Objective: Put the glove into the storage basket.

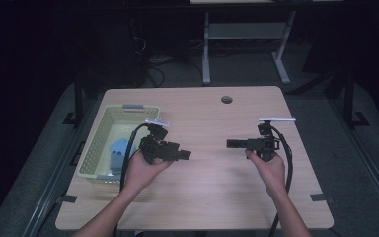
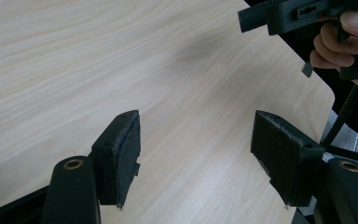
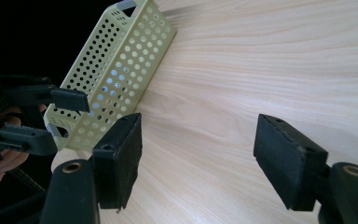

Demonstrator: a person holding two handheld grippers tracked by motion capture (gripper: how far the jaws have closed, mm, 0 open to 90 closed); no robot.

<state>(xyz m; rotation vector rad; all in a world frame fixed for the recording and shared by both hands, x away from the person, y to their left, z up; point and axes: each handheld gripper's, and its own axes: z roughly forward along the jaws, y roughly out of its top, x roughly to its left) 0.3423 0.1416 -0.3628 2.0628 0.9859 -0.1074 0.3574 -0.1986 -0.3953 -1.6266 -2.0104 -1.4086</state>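
Both hand-held grippers (image 1: 183, 154) (image 1: 233, 143) (jaws apart) above table (image 1: 212, 187)

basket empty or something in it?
Not empty. The high view shows blue items lying inside the pale green basket; what they are, cannot tell. Blue also shows through its holes in the right gripper view.

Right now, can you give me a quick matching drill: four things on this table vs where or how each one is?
Things:
1. basket
2. blue item
3. left gripper
4. round hole

Place or state:
A. near the table's far edge
B. inside the basket
C. at the table's left side
D. held above the tabletop, jaws apart, nothing between them

Pairs: 1-C, 2-B, 3-D, 4-A
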